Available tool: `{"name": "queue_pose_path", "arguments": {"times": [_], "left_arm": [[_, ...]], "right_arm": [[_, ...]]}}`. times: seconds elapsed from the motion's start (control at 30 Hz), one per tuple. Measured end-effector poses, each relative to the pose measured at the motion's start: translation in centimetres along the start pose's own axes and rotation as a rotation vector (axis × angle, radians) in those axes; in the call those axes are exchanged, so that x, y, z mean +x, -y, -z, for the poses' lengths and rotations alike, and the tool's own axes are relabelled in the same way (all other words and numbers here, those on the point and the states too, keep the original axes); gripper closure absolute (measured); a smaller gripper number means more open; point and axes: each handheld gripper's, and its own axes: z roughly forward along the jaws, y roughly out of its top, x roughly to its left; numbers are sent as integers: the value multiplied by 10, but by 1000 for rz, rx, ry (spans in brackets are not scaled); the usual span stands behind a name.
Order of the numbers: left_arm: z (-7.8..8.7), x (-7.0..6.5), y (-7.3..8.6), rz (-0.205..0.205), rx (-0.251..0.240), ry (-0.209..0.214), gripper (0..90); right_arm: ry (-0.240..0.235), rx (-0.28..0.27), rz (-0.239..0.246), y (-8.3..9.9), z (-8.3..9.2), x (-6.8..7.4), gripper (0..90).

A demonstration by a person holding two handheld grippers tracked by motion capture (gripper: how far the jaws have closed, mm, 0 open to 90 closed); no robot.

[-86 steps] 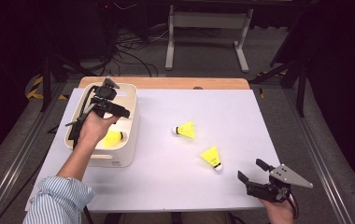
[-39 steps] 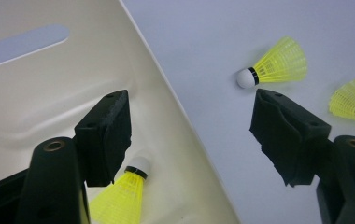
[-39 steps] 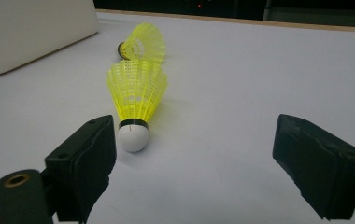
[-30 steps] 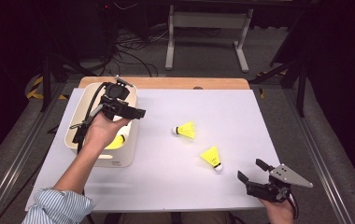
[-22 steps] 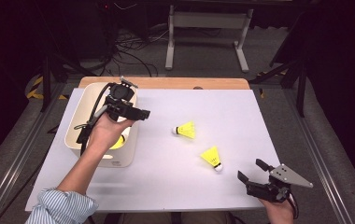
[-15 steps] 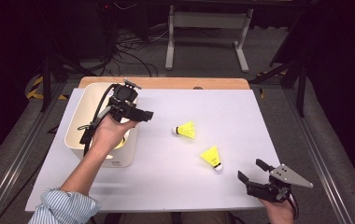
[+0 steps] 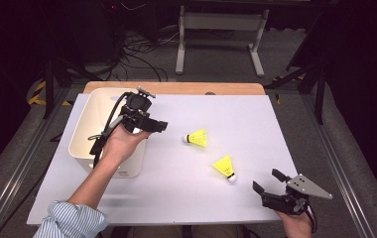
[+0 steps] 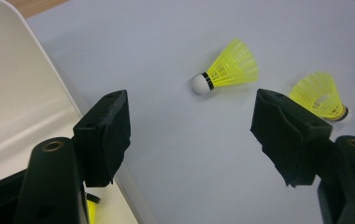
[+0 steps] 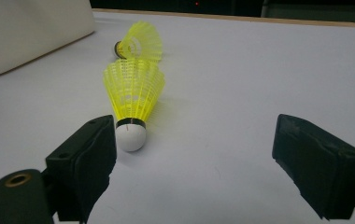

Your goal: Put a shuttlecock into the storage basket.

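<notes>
No text, label, brand or number can be read anywhere here. The shuttlecocks [image 7: 197, 138], the white bin [image 7: 85, 130] and both grippers carry no legible marking.

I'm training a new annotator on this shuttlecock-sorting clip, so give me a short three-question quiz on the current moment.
1. True or false: the left gripper is shut on a shuttlecock.
2. How many yellow shuttlecocks lie loose on the white table sheet?
3. Multiple choice: the shuttlecock nearest the right gripper has its cork tip pointing (A) toward that gripper, (B) toward the white bin, (C) straight up.

Key
1. False: its jaws stand wide apart with nothing between them.
2. Two: the farther shuttlecock and the nearer shuttlecock.
3. A.
</notes>
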Motion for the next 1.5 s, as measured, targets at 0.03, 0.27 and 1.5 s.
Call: {"name": "queue_pose_path", "arguments": {"times": [0.03, 0.27, 1.5], "left_arm": [[0, -1, 0, 0, 3, 0, 290], [-4, -4, 2, -3, -4, 11, 288], [-34, -25, 17, -32, 16, 26, 283]], "right_arm": [[0, 1, 5, 0, 0, 0, 144], [11, -3, 6, -1, 2, -1, 145], [-128, 111, -80, -47, -29, 0, 279]]}}
